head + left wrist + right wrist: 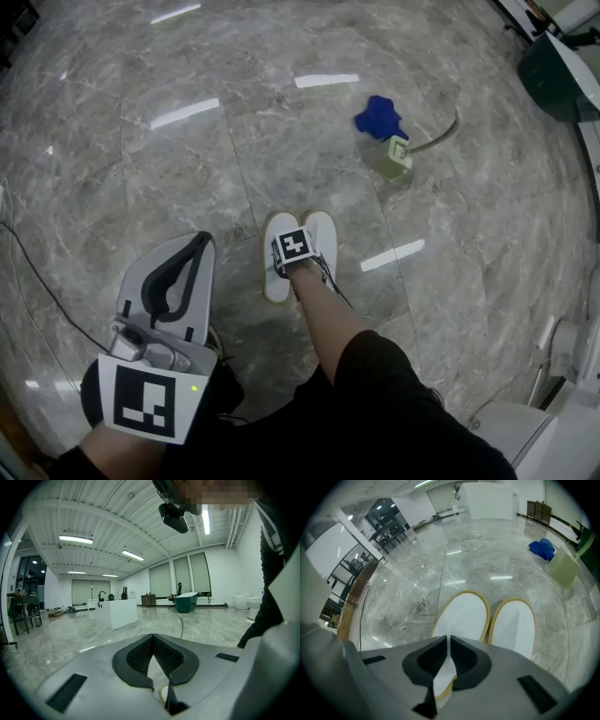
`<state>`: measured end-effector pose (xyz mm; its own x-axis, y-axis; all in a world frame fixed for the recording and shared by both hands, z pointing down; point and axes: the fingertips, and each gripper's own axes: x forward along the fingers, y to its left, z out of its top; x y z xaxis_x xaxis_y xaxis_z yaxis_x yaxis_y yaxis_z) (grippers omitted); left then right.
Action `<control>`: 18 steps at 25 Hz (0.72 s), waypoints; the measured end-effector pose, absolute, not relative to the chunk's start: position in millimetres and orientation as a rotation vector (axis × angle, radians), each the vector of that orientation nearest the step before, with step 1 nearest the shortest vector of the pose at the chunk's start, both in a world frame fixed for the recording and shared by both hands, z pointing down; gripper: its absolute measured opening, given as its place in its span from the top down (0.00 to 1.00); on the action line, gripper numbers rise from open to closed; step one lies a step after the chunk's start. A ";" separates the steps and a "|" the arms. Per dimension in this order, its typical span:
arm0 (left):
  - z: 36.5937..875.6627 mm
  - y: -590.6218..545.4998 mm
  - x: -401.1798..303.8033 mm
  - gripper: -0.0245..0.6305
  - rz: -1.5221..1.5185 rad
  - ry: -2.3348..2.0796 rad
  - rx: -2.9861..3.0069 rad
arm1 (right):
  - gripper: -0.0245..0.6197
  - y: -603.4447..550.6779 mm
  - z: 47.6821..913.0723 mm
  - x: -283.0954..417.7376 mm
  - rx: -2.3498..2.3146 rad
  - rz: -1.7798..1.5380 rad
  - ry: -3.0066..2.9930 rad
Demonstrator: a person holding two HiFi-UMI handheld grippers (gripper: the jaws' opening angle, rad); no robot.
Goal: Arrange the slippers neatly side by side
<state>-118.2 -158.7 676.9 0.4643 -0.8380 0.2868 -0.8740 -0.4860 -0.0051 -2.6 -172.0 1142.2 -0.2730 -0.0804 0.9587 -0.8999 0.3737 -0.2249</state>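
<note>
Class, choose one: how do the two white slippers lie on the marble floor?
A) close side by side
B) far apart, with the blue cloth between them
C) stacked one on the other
A: one slipper lies close beside the other slipper, their long edges parallel and neither on top.

Left tongs closed, right tongs clamped.

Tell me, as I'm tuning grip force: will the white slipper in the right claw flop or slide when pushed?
Probably floppy: the white slipper looks thin and flat where the right claw pinches its edge. Likely light, and apt to slide on the glossy marble floor.
</note>
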 end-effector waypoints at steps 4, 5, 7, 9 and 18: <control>677.6 -158.3 -119.0 0.96 0.378 -1.501 2.568 | 0.93 -174.9 1142.4 -4.7 0.869 1.016 -1.663; 677.7 -158.0 -118.3 0.96 0.378 -1.497 2.573 | 0.93 -175.4 1142.0 -5.3 0.873 1.022 -1.667; 679.0 -156.7 -116.6 0.96 0.383 -1.489 2.579 | 0.93 -175.7 1141.3 -7.0 0.881 1.031 -1.681; 680.1 -156.5 -115.2 0.96 0.386 -1.483 2.578 | 0.93 -176.9 1139.9 -8.4 0.891 1.045 -1.696; 676.2 -154.2 -105.9 0.96 0.381 -1.467 2.598 | 0.76 -175.2 1132.4 -5.7 0.943 1.122 -1.715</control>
<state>-105.9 -154.2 676.2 0.4945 -0.8219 0.2828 -0.8557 -0.5174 -0.0075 -5.7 -175.2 1132.4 -0.3474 -0.1336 0.9282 -0.9040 0.3107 -0.2936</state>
